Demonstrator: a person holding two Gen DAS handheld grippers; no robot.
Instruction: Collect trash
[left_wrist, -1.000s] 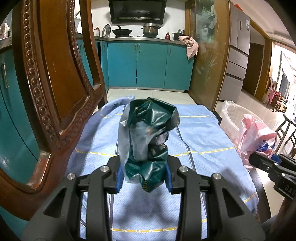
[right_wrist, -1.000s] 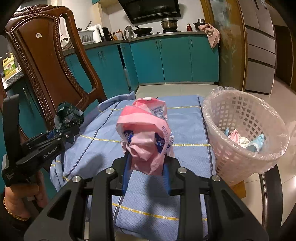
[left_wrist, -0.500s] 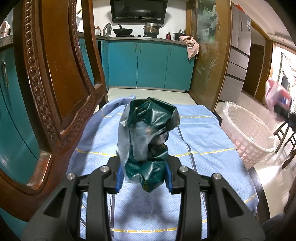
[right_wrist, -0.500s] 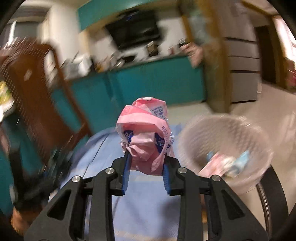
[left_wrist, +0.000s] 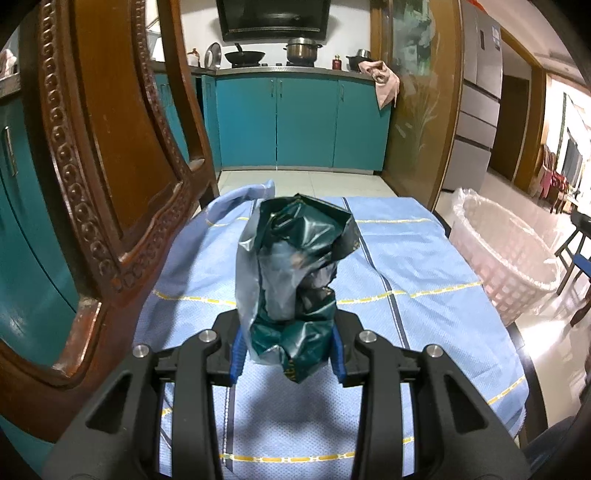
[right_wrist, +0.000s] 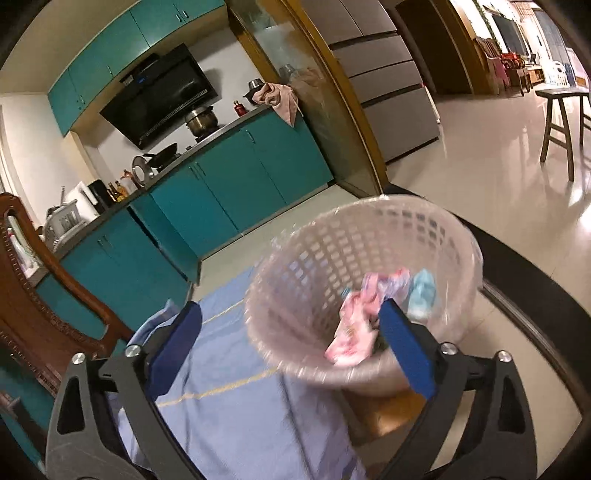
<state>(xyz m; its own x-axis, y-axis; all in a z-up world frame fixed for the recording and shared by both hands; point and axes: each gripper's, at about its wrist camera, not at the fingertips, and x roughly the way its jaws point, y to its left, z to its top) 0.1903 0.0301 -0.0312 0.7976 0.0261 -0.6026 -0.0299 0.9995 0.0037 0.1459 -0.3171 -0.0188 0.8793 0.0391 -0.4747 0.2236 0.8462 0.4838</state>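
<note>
My left gripper (left_wrist: 286, 350) is shut on a crumpled dark green wrapper (left_wrist: 295, 280) and holds it above the blue tablecloth (left_wrist: 406, 266). My right gripper (right_wrist: 291, 347) is open and empty, tilted over the white lattice trash basket (right_wrist: 343, 240), which is lined with clear plastic. The pink wrapper (right_wrist: 351, 332) lies inside the basket with other pink and light blue trash (right_wrist: 421, 291). The basket also shows at the right in the left wrist view (left_wrist: 506, 251).
A carved wooden chair back (left_wrist: 96, 155) stands close on the left; it also shows in the right wrist view (right_wrist: 48, 295). Teal kitchen cabinets (left_wrist: 295, 122) are behind the table. A wooden stool (right_wrist: 561, 118) stands on the tiled floor at right.
My right gripper swung over the basket, opened and let go of the pink wrapper, which now lies in the basket. My left gripper has stayed still with the green wrapper.
</note>
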